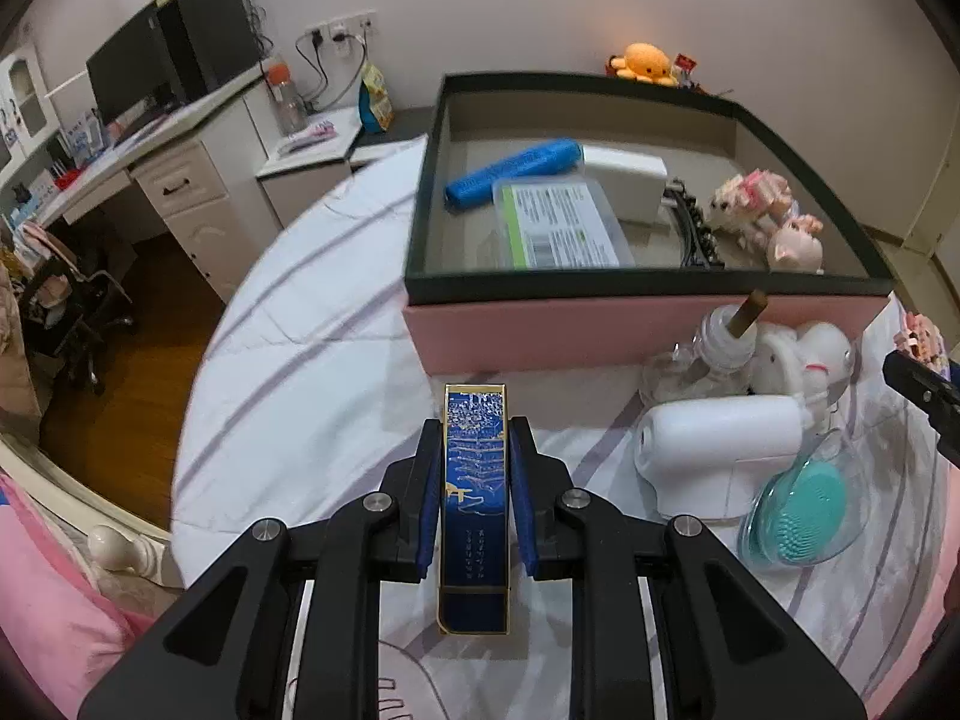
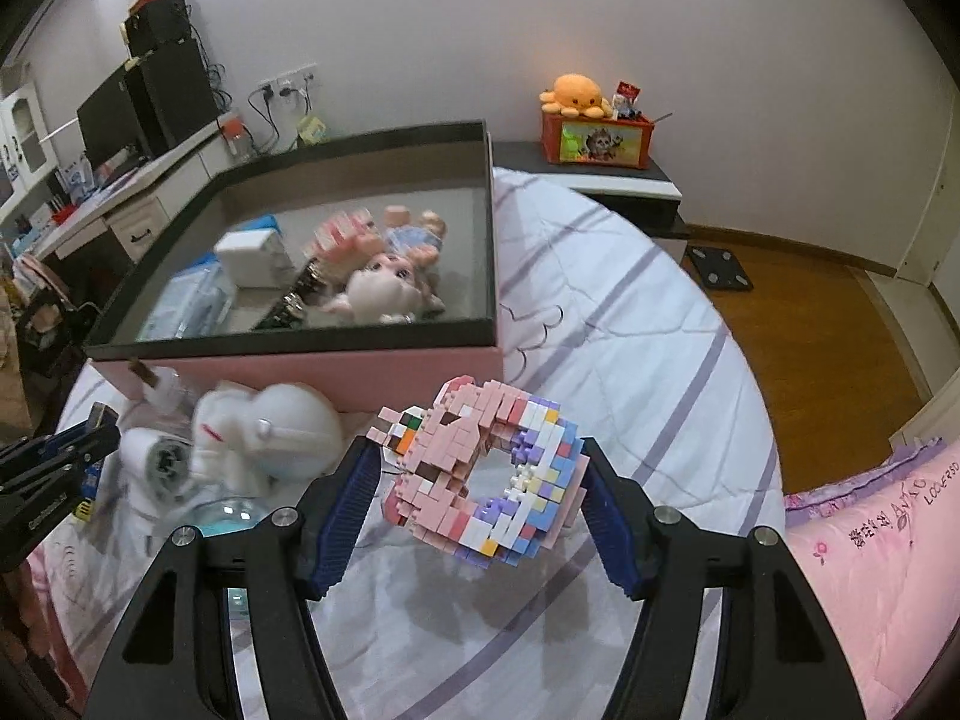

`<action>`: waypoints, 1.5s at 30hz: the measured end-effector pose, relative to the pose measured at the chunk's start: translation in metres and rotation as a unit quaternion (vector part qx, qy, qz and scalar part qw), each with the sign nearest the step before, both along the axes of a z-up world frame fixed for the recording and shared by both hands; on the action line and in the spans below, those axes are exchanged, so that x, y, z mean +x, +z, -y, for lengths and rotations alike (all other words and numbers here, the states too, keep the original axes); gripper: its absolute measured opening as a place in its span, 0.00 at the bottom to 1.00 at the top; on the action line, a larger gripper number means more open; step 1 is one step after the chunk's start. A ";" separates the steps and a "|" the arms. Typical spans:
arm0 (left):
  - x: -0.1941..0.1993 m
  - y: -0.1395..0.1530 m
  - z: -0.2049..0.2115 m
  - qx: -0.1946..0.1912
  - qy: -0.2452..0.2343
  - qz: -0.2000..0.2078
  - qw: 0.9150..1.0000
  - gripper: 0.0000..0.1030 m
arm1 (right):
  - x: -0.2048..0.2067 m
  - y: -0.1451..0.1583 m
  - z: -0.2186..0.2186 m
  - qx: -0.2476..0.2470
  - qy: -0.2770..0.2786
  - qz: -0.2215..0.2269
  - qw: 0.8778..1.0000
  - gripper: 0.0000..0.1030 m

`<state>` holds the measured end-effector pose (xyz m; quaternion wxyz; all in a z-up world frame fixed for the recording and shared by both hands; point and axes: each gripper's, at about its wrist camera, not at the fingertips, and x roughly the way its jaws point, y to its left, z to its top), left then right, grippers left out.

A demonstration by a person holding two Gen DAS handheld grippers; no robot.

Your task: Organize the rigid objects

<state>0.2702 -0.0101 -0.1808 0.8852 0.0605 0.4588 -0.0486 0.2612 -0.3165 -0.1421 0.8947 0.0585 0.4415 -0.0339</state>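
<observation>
left gripper (image 1: 477,480) jaws clamp a blue box (image 1: 475,510) — right gripper (image 2: 480,504) jaws hold a brick toy (image 2: 480,480), both near the pink bin (image 1: 600,336).

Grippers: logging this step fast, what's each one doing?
Left gripper: shut on blue box.
Right gripper: shut on brick figure.

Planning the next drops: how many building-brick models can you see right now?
2. One pink pixel-brick figure lies in the pink-sided storage box, at its right side. One pink-and-purple brick ring model is held in the right claw. Others may be hidden in the box.
</observation>
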 end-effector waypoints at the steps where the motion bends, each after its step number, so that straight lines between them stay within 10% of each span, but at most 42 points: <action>1: -0.002 0.003 0.000 -0.001 0.000 0.004 1.000 0.20 | -0.002 0.004 -0.001 0.001 0.001 0.005 1.000 0.65; 23: -0.101 0.109 0.004 -0.004 -0.033 0.150 0.988 0.20 | -0.110 0.105 -0.051 -0.022 0.035 0.144 0.989 0.65; 45: -0.142 0.125 0.002 -0.010 -0.028 0.175 0.984 0.20 | -0.148 0.124 -0.054 -0.026 0.031 0.177 0.983 0.65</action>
